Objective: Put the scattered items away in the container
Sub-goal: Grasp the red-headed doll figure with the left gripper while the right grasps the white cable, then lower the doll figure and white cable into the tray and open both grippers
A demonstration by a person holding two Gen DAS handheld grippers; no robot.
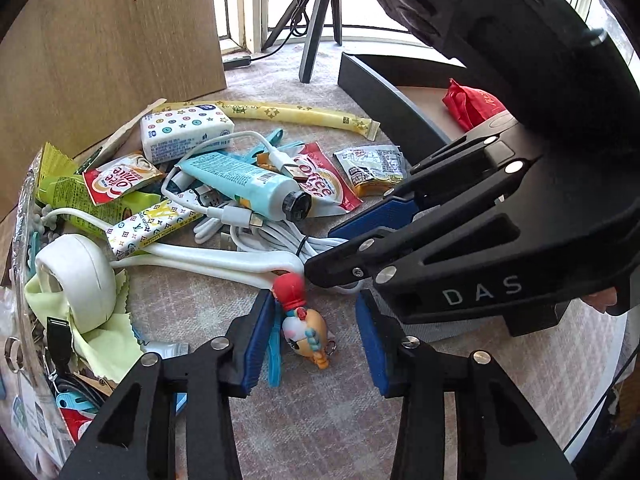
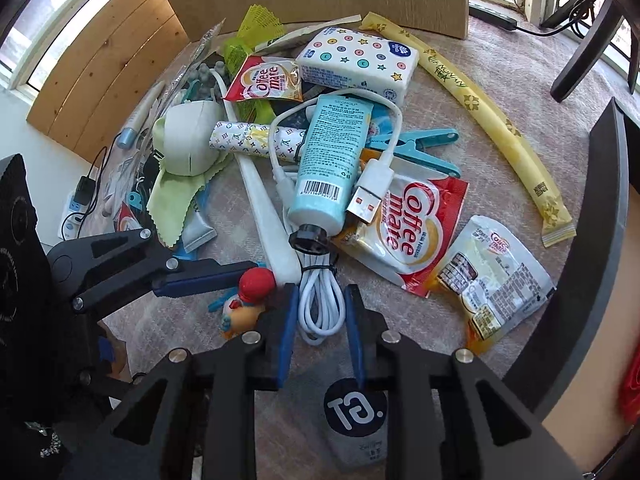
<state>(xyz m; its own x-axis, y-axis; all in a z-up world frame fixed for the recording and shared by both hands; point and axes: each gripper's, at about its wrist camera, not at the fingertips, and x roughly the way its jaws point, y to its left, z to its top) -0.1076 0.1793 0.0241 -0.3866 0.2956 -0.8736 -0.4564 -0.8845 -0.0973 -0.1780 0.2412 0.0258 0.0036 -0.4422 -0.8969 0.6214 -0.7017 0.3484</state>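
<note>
On the cluttered table (image 2: 500,152), left gripper (image 1: 316,340) jaws straddle a red-capped figurine (image 1: 304,328); right gripper (image 2: 322,320) jaws flank a coiled white cable (image 2: 322,300).

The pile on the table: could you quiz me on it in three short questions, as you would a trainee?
1. True or false: the tube has a black cap.
2. What lies between the pads of the right gripper? A: cable bundle. B: clothes peg. C: tea stick.
3. Fill in: the doll between the fingers of the left gripper wears a ___ hat.

Key: 1 true; 2 A; 3 red.
</note>
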